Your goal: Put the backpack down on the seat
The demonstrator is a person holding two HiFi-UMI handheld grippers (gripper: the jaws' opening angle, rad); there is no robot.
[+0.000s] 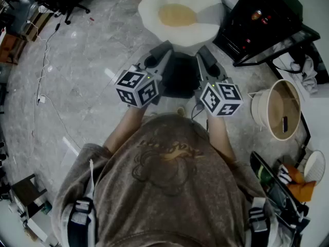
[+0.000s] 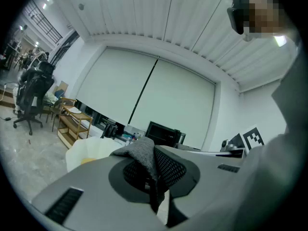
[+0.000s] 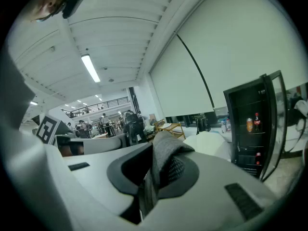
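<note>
Marble floor below; my left claw and right claw each clamp the backpack by a strap, short of the white seat, not yet down

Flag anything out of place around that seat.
The black fridge right of the white seat has its glass door standing open, bottles on show. A loose cable trails over the floor at left. The backpack, clamped by the left gripper and right gripper, looks fine.
</note>
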